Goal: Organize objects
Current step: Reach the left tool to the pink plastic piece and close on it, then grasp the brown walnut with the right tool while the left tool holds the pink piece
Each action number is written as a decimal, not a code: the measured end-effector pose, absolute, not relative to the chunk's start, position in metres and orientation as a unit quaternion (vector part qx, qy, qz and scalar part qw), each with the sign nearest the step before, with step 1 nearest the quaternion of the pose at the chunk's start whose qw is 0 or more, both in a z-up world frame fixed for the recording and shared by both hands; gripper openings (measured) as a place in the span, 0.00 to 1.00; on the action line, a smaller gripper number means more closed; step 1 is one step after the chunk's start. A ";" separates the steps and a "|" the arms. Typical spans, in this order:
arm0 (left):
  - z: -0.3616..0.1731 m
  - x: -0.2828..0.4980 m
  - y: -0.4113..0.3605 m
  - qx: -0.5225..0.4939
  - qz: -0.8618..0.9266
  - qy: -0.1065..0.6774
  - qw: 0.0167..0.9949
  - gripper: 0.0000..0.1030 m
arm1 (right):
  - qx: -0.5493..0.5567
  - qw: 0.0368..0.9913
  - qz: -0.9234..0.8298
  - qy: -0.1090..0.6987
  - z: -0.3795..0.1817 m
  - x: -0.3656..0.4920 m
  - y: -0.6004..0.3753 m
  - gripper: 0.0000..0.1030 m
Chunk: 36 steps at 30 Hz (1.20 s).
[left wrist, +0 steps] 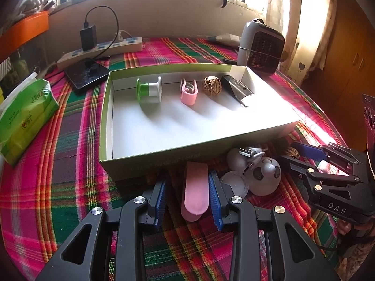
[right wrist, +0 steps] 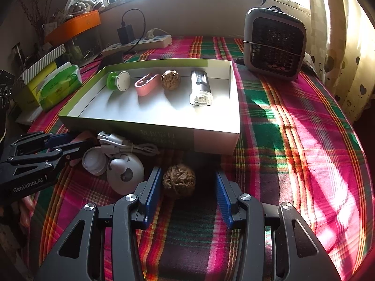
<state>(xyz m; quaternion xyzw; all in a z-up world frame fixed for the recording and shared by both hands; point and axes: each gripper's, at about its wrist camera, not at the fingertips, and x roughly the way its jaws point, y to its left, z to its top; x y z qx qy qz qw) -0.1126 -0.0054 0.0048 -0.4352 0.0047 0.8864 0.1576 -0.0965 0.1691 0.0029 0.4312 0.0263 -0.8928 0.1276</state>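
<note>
Left gripper (left wrist: 187, 201): jaws parted, straddling pink clip (left wrist: 195, 192) near the box (left wrist: 164, 157), its long axis along the fingers. Right gripper (right wrist: 187, 196): open around walnut (right wrist: 179, 180), nearer its left pad.

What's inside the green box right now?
Four things in a row along the back wall of the green box: green-white spool, pink clip, walnut, clear-capped silver piece. The near wall hides a floor strip.
</note>
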 end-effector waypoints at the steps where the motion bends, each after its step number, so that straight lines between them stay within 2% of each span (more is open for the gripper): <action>1: 0.005 -0.112 -0.004 -0.434 0.887 0.008 0.157 0.30 | 0.431 0.128 -0.893 0.026 0.003 -0.097 0.169 0.44; 8: 0.004 -0.111 -0.004 -0.431 0.889 0.011 0.155 0.29 | 0.431 0.127 -0.893 0.026 0.003 -0.097 0.169 0.44; 20: 0.004 -0.110 -0.005 -0.428 0.893 0.013 0.141 0.18 | 0.431 0.126 -0.893 0.028 0.002 -0.097 0.171 0.44; 23: 0.003 -0.110 -0.006 -0.427 0.893 0.013 0.138 0.16 | 0.430 0.122 -0.894 0.027 0.002 -0.097 0.172 0.40; 31: 0.003 -0.110 -0.007 -0.427 0.894 0.011 0.138 0.15 | 0.429 0.122 -0.894 0.029 0.002 -0.095 0.171 0.29; 36: 0.003 -0.110 -0.007 -0.427 0.894 0.011 0.138 0.15 | 0.429 0.122 -0.894 0.028 0.002 -0.095 0.171 0.29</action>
